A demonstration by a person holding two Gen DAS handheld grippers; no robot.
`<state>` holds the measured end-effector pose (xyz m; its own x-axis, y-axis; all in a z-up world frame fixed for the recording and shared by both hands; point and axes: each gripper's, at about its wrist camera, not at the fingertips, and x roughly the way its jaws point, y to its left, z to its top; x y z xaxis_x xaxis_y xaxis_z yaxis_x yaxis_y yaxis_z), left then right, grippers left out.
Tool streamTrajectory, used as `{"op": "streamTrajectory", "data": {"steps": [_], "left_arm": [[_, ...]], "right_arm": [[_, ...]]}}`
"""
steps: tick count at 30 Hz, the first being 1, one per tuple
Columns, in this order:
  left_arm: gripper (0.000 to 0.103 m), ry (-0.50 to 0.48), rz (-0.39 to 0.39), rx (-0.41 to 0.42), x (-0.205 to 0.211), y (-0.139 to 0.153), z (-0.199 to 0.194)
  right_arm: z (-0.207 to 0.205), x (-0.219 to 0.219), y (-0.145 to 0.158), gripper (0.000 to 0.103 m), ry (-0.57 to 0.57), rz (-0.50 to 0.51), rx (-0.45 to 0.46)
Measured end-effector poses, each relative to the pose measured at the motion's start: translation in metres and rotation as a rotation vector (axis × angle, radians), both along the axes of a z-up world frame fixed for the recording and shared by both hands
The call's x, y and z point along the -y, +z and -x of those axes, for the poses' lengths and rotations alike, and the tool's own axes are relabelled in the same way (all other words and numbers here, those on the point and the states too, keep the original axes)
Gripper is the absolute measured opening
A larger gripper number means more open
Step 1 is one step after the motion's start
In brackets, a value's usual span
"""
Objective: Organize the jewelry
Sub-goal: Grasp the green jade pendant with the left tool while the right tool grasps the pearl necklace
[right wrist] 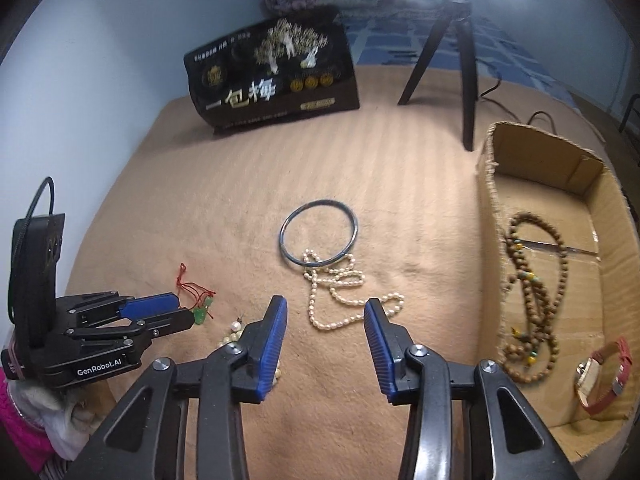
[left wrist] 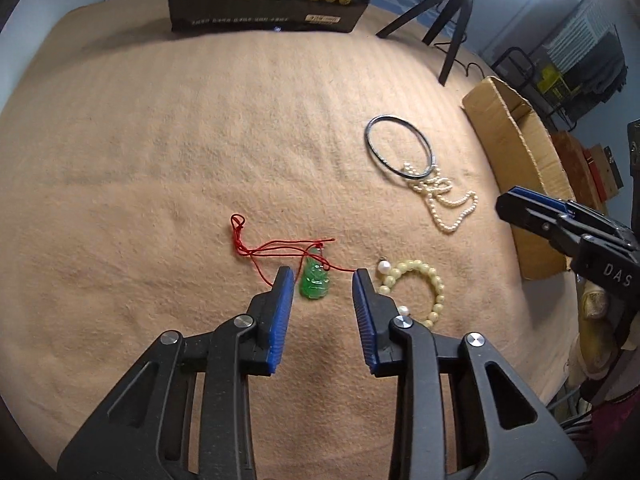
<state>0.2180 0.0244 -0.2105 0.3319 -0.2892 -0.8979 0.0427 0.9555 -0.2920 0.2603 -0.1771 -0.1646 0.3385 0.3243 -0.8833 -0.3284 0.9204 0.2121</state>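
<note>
I've got my left gripper (left wrist: 323, 276) pointed down at the tan blanket (left wrist: 168, 152), jaws apart and not gripping, with the green jade pendant (left wrist: 315, 283) lying right between the fingertips, closer to the left pad. Its red cord (left wrist: 276, 247) trails away just beyond the tips. Nothing pinched yet, as far as I can see; the pads look clear of the stone.

Just outside my left gripper's right finger sits the yellow bead bracelet (left wrist: 420, 286), partly hidden behind that finger.

My right gripper (right wrist: 325, 307) is also unclenched and holding nothing. The pearl necklace (right wrist: 340, 294) lies just past its fingertips, its nearest loop running into the gap between them. Further ahead, the dark metal bangle (right wrist: 318, 233) rests with its near edge overlapping the pearls.

Off to the right of my right fingers is the cardboard box (right wrist: 490, 200). Already inside: a brown wooden bead strand (right wrist: 534, 300) and a red-strapped watch (right wrist: 600, 376). So two pieces look sorted.

Left on the blanket: pendant, yellow bracelet, pearls, bangle. That's four to go, so I'd call this under halfway. The pendant looks like my left side's next pick, the pearls my right's.
</note>
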Motion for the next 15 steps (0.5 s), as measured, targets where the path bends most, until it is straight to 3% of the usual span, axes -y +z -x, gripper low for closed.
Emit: {"op": "streamTrajectory", "data": {"steps": [8,15], "left_arm": [[0.030,0.022,0.018,-0.016,-0.005,-0.010,-0.009],[0.030,-0.003,-0.032,-0.014,0.007,-0.017,-0.015]], "right_arm": [[-0.016,-0.014,-0.026,0.042,0.009,0.052,-0.051],[-0.025,-0.015,-0.035,0.042,0.001,0.061,-0.065]]}}
